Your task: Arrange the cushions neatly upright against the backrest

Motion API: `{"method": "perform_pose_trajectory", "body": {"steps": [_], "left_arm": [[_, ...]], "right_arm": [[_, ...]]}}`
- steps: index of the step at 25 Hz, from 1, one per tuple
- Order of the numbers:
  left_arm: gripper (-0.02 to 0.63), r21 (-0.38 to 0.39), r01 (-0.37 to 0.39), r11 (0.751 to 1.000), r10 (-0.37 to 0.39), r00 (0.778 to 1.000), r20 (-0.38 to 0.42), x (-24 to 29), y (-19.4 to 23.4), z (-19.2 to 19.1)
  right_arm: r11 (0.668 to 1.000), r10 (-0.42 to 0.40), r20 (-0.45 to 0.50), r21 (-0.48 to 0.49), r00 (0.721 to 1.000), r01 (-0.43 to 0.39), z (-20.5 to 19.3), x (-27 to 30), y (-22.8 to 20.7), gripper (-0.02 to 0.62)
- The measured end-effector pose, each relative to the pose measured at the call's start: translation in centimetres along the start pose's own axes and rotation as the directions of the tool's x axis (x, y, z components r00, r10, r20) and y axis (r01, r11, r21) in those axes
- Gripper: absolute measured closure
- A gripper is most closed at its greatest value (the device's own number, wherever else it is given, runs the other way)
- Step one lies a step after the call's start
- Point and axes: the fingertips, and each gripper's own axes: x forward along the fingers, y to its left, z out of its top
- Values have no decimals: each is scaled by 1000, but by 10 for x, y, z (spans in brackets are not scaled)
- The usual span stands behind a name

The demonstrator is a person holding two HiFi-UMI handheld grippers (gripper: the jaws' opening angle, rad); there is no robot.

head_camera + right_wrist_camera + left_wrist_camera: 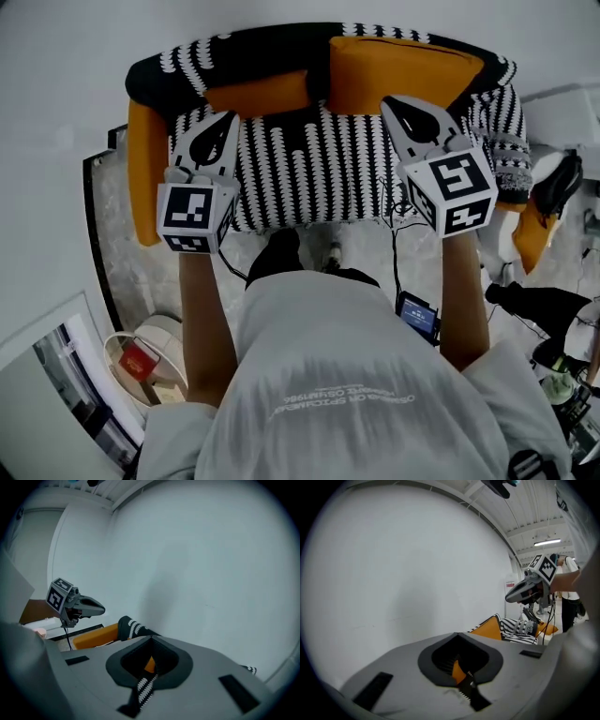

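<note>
A black-and-white patterned sofa (319,173) fills the top of the head view. A small orange cushion (258,94) lies low against the backrest (234,52) left of centre. A bigger orange cushion (403,70) leans on the backrest at the right. My left gripper (226,119) hangs above the seat just below the small cushion, shut and empty. My right gripper (387,101) is level with it, its tip at the big cushion's lower edge, also shut with nothing in it. Each gripper view looks at the white wall, with the other gripper to the side: the right gripper (525,590) and the left gripper (91,606).
Orange side pads hang at the sofa's left end (145,178) and right end (530,234). Cables and a small screen device (417,314) lie on the floor by the person's feet. A round basket with a red item (141,361) stands lower left. Dark gear (553,183) crowds the right.
</note>
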Motion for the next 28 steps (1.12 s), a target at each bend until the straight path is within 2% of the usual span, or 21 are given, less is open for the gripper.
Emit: {"method": "perform_pose_trajectory", "body": {"steps": [7, 13, 19, 28], "left_arm": [[586, 2, -52, 999, 52, 998, 38, -44, -74, 31], [586, 16, -97, 995, 96, 993, 74, -86, -119, 46], [586, 35, -106, 994, 102, 991, 89, -121, -158, 53], [586, 56, -116, 992, 107, 985, 135, -162, -191, 72]], "right_arm": [[999, -43, 98, -11, 994, 44, -8, -98, -8, 591], [998, -61, 150, -21, 987, 65, -18, -162, -3, 591], [996, -78, 195, -21, 978, 84, -25, -208, 10, 591], [995, -71, 227, -47, 971, 84, -24, -251, 38, 592]]}}
